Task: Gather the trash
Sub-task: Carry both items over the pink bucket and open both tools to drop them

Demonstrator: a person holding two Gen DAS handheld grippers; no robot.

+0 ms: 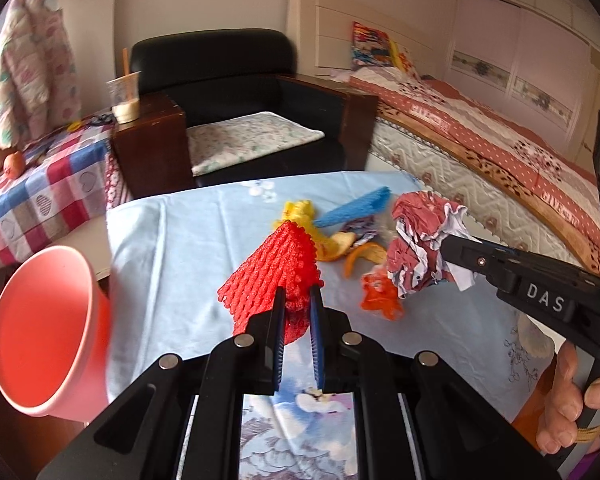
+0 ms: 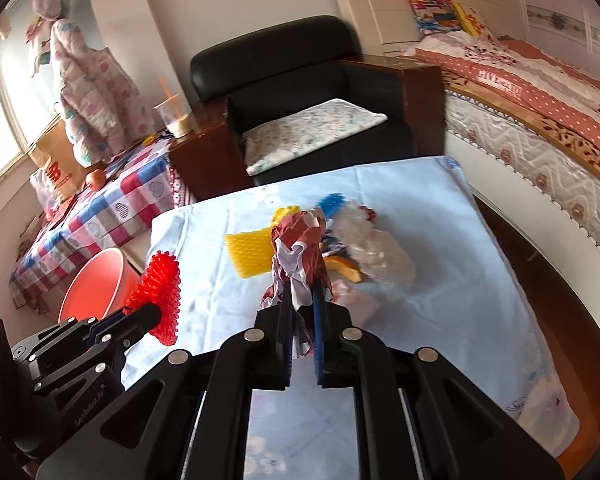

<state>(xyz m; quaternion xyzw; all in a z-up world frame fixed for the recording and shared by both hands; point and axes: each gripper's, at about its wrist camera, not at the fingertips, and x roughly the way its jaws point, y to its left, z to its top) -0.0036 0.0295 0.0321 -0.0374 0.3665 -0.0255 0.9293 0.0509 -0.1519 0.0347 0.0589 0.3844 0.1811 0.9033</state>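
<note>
My left gripper (image 1: 298,298) is shut on a red foam fruit net (image 1: 276,276), held above the blue-clothed table (image 1: 172,248); it also shows in the right wrist view (image 2: 160,288). My right gripper (image 2: 302,292) is shut on a crumpled red-and-white paper wad (image 2: 300,252), lifted over the trash pile; the wad shows in the left wrist view (image 1: 424,248). On the table lie a yellow foam net (image 2: 248,254), a blue foam net (image 1: 356,206), orange peels (image 1: 360,256), a clear plastic wrapper (image 2: 376,248) and an orange wrapper (image 1: 380,296). A pink bin (image 1: 48,336) stands left of the table.
A black armchair (image 1: 236,92) with a cushion stands behind the table. A cup with a straw (image 1: 126,94) sits on its armrest. A checked-cloth side table (image 1: 40,196) is at left, a bed (image 1: 500,152) at right.
</note>
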